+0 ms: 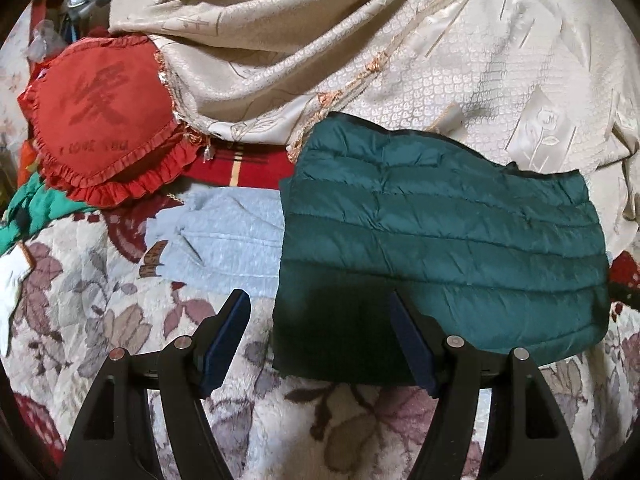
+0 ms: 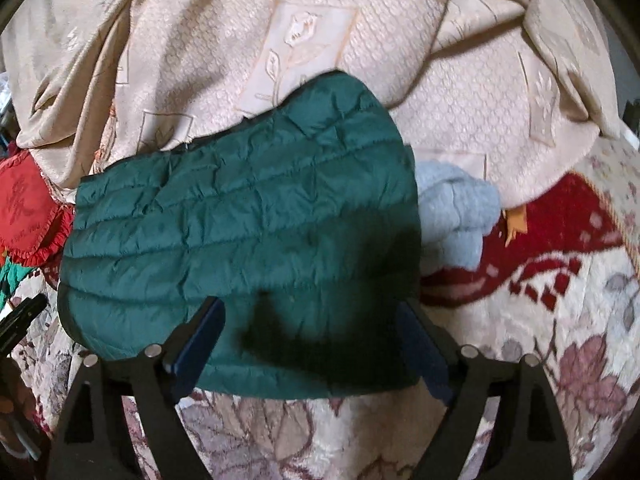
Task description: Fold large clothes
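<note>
Both cams sit just behind own fingers, tilted down at bed, close. Left wrist cam has green jacket centre-right of frame; right wrist cam has it centre-left. Shared: jacket, cream curtain, red cushion.

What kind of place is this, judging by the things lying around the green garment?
Most likely a bed in a home bedroom. The folded green quilted jacket lies on a plush floral blanket, with a beige patterned bedspread bunched behind it and a red heart-shaped frilled cushion beside it.
</note>
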### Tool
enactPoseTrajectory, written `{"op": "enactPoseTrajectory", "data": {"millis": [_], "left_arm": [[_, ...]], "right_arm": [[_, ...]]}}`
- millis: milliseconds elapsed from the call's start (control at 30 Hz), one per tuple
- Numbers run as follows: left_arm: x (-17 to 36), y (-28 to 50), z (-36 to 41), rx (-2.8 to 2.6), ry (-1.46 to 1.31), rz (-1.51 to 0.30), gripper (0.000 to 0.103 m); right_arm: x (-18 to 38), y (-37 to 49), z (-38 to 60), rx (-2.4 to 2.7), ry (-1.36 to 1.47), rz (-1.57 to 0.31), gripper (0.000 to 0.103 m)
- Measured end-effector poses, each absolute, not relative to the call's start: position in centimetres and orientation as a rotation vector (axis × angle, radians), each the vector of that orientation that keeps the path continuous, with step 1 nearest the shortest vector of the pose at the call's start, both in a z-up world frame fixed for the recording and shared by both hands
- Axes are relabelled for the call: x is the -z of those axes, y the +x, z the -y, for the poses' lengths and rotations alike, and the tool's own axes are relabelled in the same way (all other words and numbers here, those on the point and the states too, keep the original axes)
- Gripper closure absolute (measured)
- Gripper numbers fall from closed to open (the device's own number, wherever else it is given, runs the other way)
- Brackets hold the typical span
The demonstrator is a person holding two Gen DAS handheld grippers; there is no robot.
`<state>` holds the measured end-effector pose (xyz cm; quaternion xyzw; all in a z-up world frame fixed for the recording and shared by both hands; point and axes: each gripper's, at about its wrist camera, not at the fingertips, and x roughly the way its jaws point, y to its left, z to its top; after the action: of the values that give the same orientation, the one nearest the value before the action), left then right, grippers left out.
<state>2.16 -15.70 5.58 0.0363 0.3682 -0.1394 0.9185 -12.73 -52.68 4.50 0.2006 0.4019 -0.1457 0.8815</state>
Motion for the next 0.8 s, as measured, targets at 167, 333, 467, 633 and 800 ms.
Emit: {"op": "enactPoseTrajectory", "data": {"millis": [167, 333, 467, 633, 800], "left_arm": [[-5.0, 2.8, 15.8, 0.285, 0.053, -0.775, 0.048], [-3.6, 4.7, 16.5, 0.283, 0.016, -0.793, 0.048], [-1.9, 6.2, 17.0, 0.288, 0.020, -0.813, 0.048], [-0.9, 7.4, 17.1, 0.304, -0.009, -0.821, 0.048], [-0.6, 7.5, 17.1, 0.321, 0.000, -0.820, 0.048]], "right_arm": [[-4.1, -12.6, 51.8, 0.306, 0.379, -0.853, 0.012], [-3.6, -11.6, 52.0, 0.306, 0.352, -0.863, 0.012], [-2.7, -10.2, 52.9, 0.309, 0.327, -0.886, 0.012], [-1.0, -9.4, 54.2, 0.317, 0.369, -0.896, 0.010], [0.6, -9.9, 55.3, 0.325, 0.480, -0.888, 0.005]]}}
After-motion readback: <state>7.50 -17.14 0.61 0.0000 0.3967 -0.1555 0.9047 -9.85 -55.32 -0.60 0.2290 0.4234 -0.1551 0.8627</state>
